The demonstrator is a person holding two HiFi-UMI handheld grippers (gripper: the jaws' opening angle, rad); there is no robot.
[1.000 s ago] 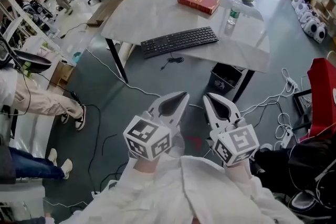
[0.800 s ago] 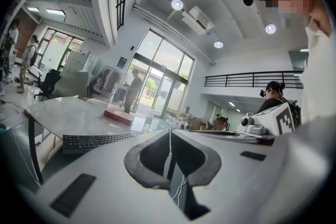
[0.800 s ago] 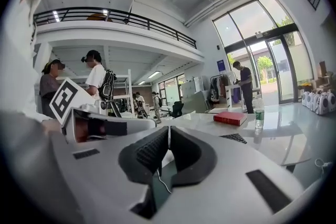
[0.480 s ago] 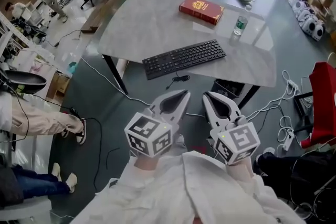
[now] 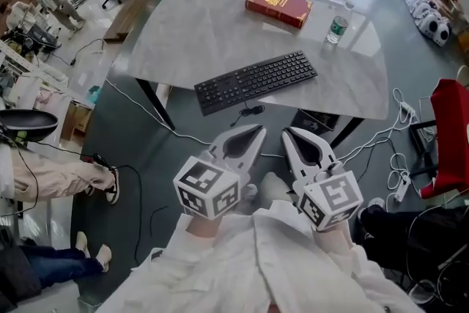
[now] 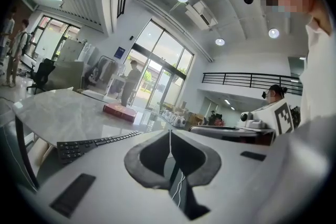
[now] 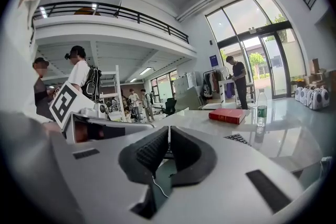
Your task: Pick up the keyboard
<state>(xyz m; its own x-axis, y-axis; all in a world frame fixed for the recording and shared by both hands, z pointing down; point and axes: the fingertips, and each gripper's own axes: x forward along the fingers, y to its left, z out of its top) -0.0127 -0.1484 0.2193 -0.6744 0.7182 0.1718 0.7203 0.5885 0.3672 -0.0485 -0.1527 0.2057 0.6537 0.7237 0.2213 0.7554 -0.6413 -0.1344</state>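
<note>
Keyboard (image 5: 256, 82) lay by the near edge of the bench (image 5: 198, 33), well ahead of my left gripper (image 5: 257, 132) and right gripper (image 5: 288, 134), fingers closed, empty. Only the head view showed it whole.

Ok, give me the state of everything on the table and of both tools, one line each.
Keyboard: flat on the table, not picked up, cable hanging off the near edge.
Book: closed, lying flat.
Bottle: upright.
Left tool: shut, empty, short of the table.
Right tool: shut, empty, short of the table.
</note>
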